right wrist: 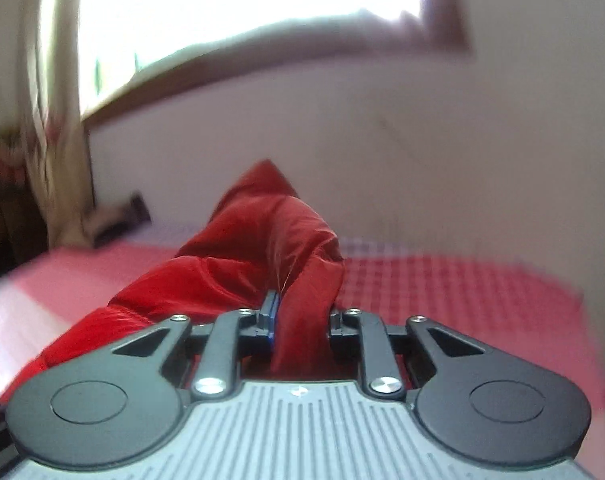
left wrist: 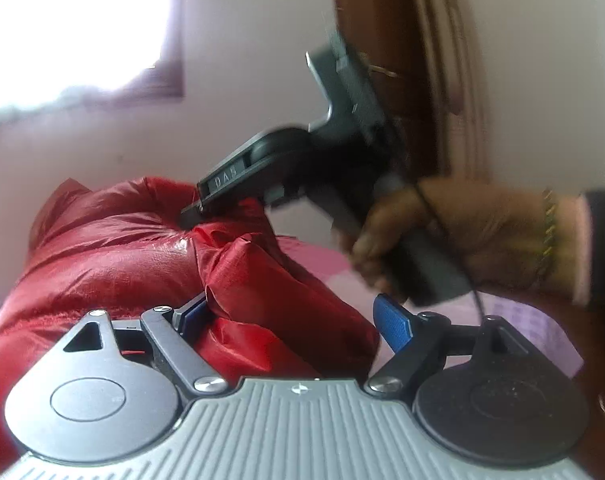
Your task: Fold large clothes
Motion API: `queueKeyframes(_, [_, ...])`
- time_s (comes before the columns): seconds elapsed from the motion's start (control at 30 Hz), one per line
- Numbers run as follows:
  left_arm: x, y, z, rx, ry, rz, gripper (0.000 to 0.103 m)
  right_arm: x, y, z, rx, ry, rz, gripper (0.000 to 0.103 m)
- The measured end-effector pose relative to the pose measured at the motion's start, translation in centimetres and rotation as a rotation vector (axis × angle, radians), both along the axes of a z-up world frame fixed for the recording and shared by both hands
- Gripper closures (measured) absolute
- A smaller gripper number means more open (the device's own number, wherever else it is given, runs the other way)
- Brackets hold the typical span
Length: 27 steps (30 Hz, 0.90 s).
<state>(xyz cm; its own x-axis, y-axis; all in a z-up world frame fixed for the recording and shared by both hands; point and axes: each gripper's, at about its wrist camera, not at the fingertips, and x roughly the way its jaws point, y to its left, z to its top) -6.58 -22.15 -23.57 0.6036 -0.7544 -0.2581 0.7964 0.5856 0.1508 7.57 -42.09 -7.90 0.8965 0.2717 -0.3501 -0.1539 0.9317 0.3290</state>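
A shiny red garment (left wrist: 114, 256) is bunched up above the bed. My left gripper (left wrist: 294, 320) has its blue-padded fingers (left wrist: 394, 324) wide apart, with a fold of the red cloth lying between them against the left finger. The right gripper (left wrist: 190, 216), held by a hand (left wrist: 462, 236), pinches the garment at its top in the left wrist view. In the right wrist view, my right gripper (right wrist: 302, 320) is shut on a thick fold of the red garment (right wrist: 262, 240), which trails off to the lower left.
A bed with a red and pink checked cover (right wrist: 442, 292) lies below. A pale wall with a bright window (right wrist: 222, 20) is behind. A curtain (right wrist: 54, 140) hangs at left. A brown wooden door frame (left wrist: 402, 60) stands at right.
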Motion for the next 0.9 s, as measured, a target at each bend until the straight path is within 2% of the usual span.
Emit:
queueKeyframes(0.07, [0.0, 0.0, -0.5, 0.017, -0.002, -0.032, 0.021, 0.1, -1.7, -1.8, 0.100, 0.005, -0.020, 0.078])
queueKeyframes(0.2, [0.7, 0.2, -1.8, 0.044, -0.026, -0.067, 0.020, 0.3, -3.5, -4.5, 0.184, 0.028, -0.041, 0.069])
queueKeyframes(0.23, [0.7, 0.2, -2.1, 0.056, -0.034, -0.076, 0.020, 0.5, -3.7, -5.2, 0.191, 0.035, -0.045, 0.064])
queueKeyframes(0.27, [0.3, 0.5, -2.5, 0.069, -0.041, -0.086, 0.019, 0.7, -3.6, -5.9, 0.181, 0.050, -0.063, 0.053])
queueKeyframes(0.4, [0.6, 0.9, -3.3, 0.094, -0.031, -0.117, 0.017, 1.1, -3.5, -8.0, 0.215, 0.078, -0.073, 0.049])
queueKeyframes(0.43, [1.0, 1.0, -3.4, 0.094, -0.013, -0.126, 0.015, 1.1, -3.5, -7.8, 0.190, 0.084, -0.078, 0.049])
queueKeyframes(0.57, [2.0, 0.3, -3.4, 0.115, 0.022, -0.134, 0.009, 1.3, -3.4, -5.6, 0.115, 0.120, -0.105, 0.045])
queueKeyframes(0.67, [1.9, 0.6, -3.4, 0.117, 0.030, -0.133, 0.006, -0.5, -3.1, -1.8, -0.016, 0.061, -0.140, 0.045])
queueKeyframes(0.73, [2.3, 0.5, -3.4, 0.105, 0.040, -0.130, 0.006, -1.7, -2.7, 0.9, -0.062, -0.003, -0.126, 0.045])
queueKeyframes(0.8, [2.7, 0.1, -3.3, 0.108, 0.036, -0.132, 0.004, -2.1, -1.4, 3.3, -0.100, -0.049, -0.079, 0.054])
queueKeyframes(0.87, [2.8, 0.0, -3.5, 0.110, 0.031, -0.132, 0.003, -1.8, 0.7, 4.6, -0.160, -0.061, -0.012, 0.065])
queueKeyframes(0.9, [2.9, -0.2, -3.5, 0.110, 0.030, -0.131, 0.003, -1.3, 2.2, 4.9, -0.208, -0.053, 0.033, 0.067])
